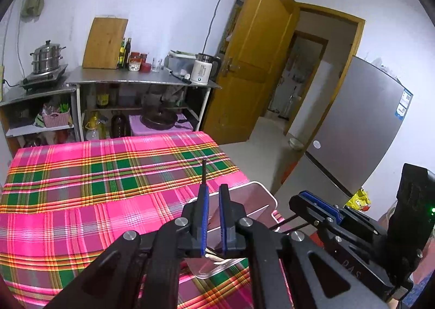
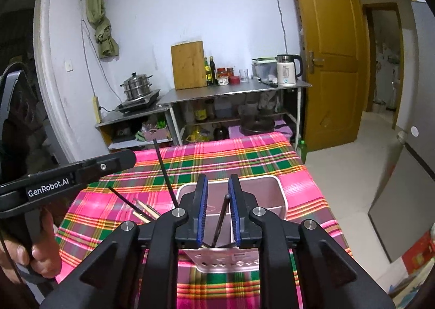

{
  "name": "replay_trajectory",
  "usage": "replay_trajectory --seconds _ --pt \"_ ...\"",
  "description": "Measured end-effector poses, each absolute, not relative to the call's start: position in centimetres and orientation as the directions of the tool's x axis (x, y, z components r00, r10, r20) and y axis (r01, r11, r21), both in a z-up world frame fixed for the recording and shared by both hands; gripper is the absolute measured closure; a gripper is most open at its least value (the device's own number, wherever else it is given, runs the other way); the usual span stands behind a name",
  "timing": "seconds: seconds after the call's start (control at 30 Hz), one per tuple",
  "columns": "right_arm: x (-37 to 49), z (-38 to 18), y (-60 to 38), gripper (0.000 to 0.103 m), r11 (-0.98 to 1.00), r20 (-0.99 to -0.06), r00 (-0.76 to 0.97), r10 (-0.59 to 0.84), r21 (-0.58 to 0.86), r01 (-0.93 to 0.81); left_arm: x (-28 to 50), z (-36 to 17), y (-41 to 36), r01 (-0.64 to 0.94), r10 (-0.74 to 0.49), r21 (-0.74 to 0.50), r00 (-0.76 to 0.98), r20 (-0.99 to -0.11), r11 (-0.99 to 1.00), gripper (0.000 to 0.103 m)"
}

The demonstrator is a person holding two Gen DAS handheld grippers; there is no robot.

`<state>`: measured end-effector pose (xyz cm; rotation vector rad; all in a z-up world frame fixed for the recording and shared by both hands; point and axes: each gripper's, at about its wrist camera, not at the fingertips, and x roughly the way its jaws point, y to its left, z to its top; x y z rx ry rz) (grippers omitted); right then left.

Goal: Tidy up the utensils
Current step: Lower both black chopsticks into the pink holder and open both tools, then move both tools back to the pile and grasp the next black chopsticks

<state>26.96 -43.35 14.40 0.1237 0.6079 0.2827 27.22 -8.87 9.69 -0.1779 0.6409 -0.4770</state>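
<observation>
Right claw (image 2: 217,208) gapes over the holder (image 2: 267,186) at frame centre, gripping nothing; a chopstick (image 2: 220,222) leans between its fingers. Left claw's (image 1: 214,216) grip: cannot tell. Lower your sticks tips-first.

Both wrist cameras look closely down over the plaid tabletop's (image 1: 81,186) near edge toward the kitchen shelves (image 2: 233,91) (shared background).

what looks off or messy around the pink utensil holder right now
The chopsticks are askew: pale and dark sticks fan out at different slants left of the pink utensil holder, not upright together. One black chopstick juts up steeply on its own. Nothing looks spilled or broken.
</observation>
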Motion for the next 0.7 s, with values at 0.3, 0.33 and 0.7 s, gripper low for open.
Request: replay_trajectory --seconds 0.3,0.33,0.7 --pt "24.1 15.6 -43.9 0.087 0.955 -0.528 0.797 0.293 0.199 -0.219 23.3 11.0 -7.6 0.384 -0.482 -0.292 0.721 -0.498 0.876 0.097" --pt "23.8 15.7 -43.8 0.087 0.955 -0.525 0.798 0.295 0.196 -0.224 22.7 11.1 -7.4 0.386 -0.483 -0.29 0.724 -0.493 0.876 0.097" --pt "20.0 15.6 -43.1 0.087 0.945 -0.525 0.787 0.325 0.198 -0.258 18.3 10.4 -6.0 0.382 -0.47 -0.275 0.733 -0.492 0.882 0.096"
